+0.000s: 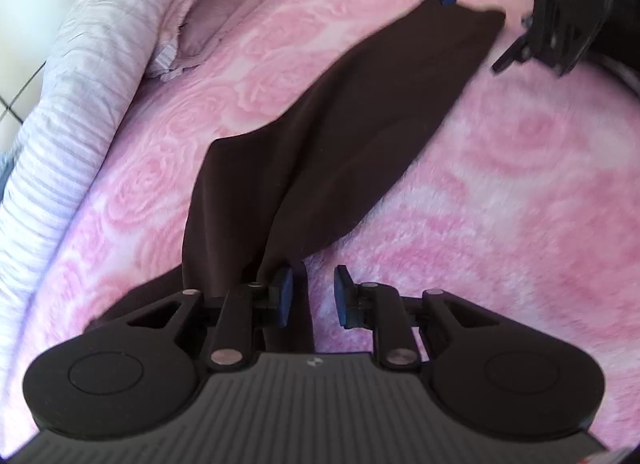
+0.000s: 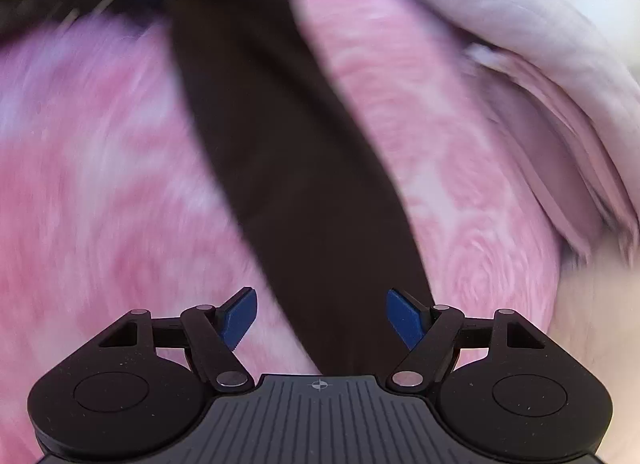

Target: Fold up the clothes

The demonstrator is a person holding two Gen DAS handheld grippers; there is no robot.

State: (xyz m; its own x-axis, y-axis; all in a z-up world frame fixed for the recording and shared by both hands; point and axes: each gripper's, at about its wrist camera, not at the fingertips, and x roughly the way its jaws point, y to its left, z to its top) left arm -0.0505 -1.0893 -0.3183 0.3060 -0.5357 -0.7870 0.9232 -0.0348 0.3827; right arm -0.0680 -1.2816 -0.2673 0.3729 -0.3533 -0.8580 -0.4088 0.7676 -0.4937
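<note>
Garment: a long dark brown garment (image 1: 340,136) lies stretched across the pink rose-patterned blanket (image 1: 520,184) in a narrow band, apparently already folded lengthwise.
Place: it sits mid-blanket, well apart from the striped pale quilt (image 1: 80,84) bunched along the blanket's far edge.
Long axis: it runs straight from my left gripper (image 1: 311,296) to my right gripper (image 2: 320,316), one end at each; the end by the left is bunched and wider, the far end narrower.
Left gripper: the blue pads stand narrowly apart; cloth drapes against one pad and passes between them, but I see a gap, so I judge it is not clamped.
Right gripper: the jaws are spread wide with the band running between the pads, touching neither as far as the blur lets me tell.
Step in hand: I judge I am between grips, about to take an end for a crosswise fold.
Doing it well: I want both layers caught squarely at the end's edge, lifted just clear of the plush, and carried along the long axis so the edges meet without skew.
Risk: the plush may drag the lower layer and wrinkle it.
</note>
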